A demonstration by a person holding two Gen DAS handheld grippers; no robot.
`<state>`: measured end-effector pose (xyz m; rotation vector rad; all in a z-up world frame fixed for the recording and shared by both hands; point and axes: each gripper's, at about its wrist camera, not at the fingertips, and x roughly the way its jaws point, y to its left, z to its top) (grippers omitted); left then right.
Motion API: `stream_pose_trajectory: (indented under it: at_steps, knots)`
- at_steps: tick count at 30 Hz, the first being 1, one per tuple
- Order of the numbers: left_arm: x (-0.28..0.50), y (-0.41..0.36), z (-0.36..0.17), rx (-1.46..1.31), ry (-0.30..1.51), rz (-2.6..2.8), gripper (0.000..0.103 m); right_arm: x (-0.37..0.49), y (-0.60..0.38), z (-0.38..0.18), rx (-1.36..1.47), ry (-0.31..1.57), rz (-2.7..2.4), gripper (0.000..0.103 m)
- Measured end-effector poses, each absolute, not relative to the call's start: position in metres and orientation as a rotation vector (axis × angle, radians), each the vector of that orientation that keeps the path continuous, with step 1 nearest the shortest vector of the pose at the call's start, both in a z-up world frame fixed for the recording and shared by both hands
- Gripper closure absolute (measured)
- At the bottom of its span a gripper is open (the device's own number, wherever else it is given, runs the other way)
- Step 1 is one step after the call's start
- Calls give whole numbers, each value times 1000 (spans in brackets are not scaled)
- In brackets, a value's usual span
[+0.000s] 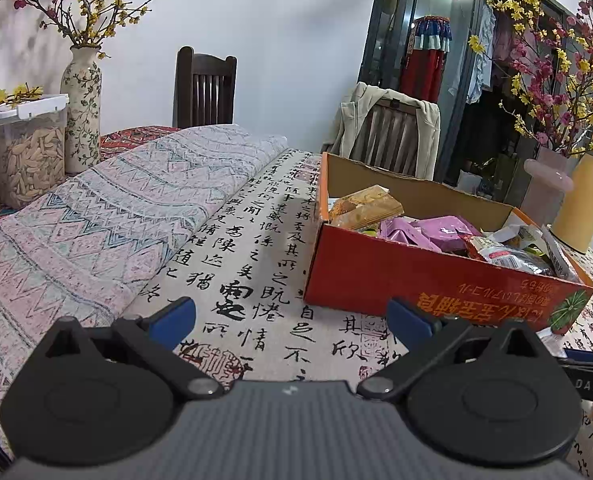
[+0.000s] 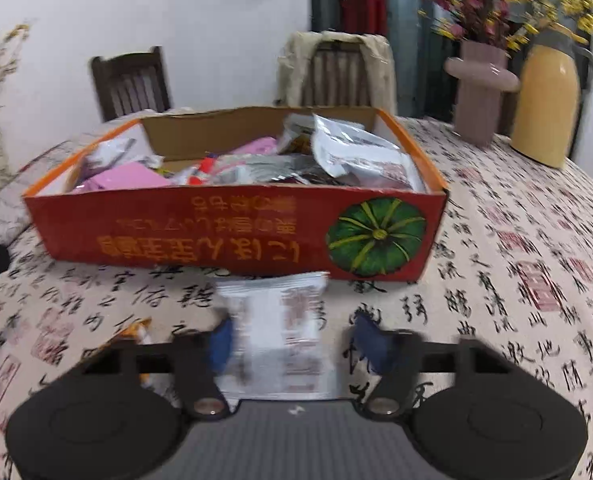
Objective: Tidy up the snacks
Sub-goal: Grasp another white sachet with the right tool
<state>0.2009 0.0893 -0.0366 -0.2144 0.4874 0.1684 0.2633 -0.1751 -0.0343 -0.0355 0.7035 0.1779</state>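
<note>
In the right wrist view, the right gripper [image 2: 292, 340] is seen low over the table [image 2: 516, 280], with a white packet [image 2: 274, 320] lying between its blue fingers [image 2: 221, 344]. The left finger is at the packet's edge; the right finger stands clear of it with cloth showing between, so the packet is bracketed but is not seen to be pinched. The picture is blurred, and firm contact cannot be told. A second small wrapper [image 2: 138, 334] is glimpsed beside the left finger. Just beyond the packet, the red box [image 2: 216, 232] is set on the calligraphy cloth, its printed side with a green pumpkin picture facing the camera. The box is filled with snack packets [image 2: 352, 156], pink, silver and white.

In the left wrist view, the left gripper [image 1: 292, 320] is held released, its jaws spread wide with nothing between them, above the cloth. The box [image 1: 376, 276] is seen just ahead to the right, snacks [image 1: 428, 232] heaped inside. To the left a folded patterned cloth [image 1: 116, 208] is laid. Farther off, a clear tub [image 1: 28, 152] and a flowered vase [image 1: 82, 112] are placed at the left, a pink vase [image 1: 544, 196] and a yellow jug [image 1: 586, 204] at the right. Two chairs [image 1: 204, 88] are set behind the table.
</note>
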Motion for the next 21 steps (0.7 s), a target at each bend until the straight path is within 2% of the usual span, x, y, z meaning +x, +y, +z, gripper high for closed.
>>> stream_pose_trajectory:
  at_steps: [12, 21]
  knots:
    - [202, 89, -37, -213, 491, 174, 0, 228, -221, -15, 8, 557, 117, 64]
    - [201, 87, -37, -201, 491, 190, 0, 215, -269, -36, 126, 589, 87, 64]
